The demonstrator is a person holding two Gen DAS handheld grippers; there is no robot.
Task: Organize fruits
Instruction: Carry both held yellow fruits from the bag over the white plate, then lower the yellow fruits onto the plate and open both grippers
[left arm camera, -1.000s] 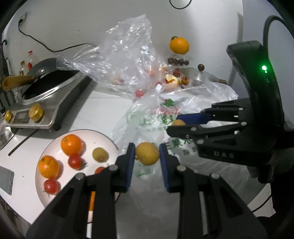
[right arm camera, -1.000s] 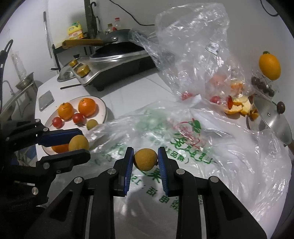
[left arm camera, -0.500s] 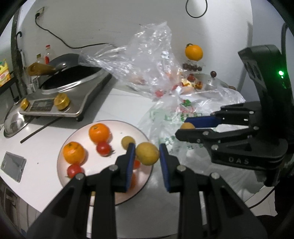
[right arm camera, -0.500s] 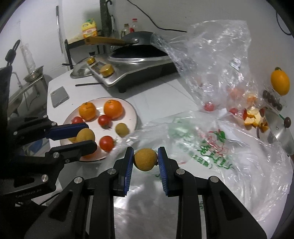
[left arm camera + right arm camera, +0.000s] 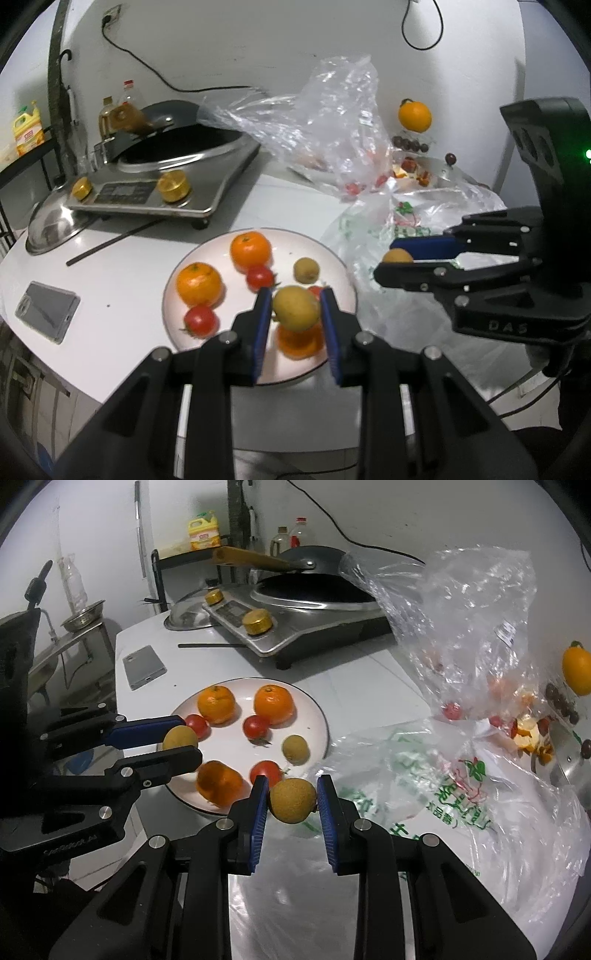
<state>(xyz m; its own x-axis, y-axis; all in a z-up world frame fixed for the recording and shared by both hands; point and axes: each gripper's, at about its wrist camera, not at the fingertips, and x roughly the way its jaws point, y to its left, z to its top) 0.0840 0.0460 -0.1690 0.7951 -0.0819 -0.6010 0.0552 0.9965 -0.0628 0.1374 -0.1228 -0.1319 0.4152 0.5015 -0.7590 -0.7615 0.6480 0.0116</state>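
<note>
Left wrist view: white counter [image 5: 122, 280], induction cooker [image 5: 162, 184] against the wall.
Left gripper [image 5: 295, 314] clamped on yellow fruit [image 5: 295, 308] above plate [image 5: 177, 280]; right gripper [image 5: 291, 801] pinching brown fruit [image 5: 292, 800] over printed bag [image 5: 443, 794].

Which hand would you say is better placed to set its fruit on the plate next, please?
Left. The left gripper holds its yellow fruit above the plate, while the right gripper, gripping its brown fruit, hangs over the plastic bag beside the rim.
</note>
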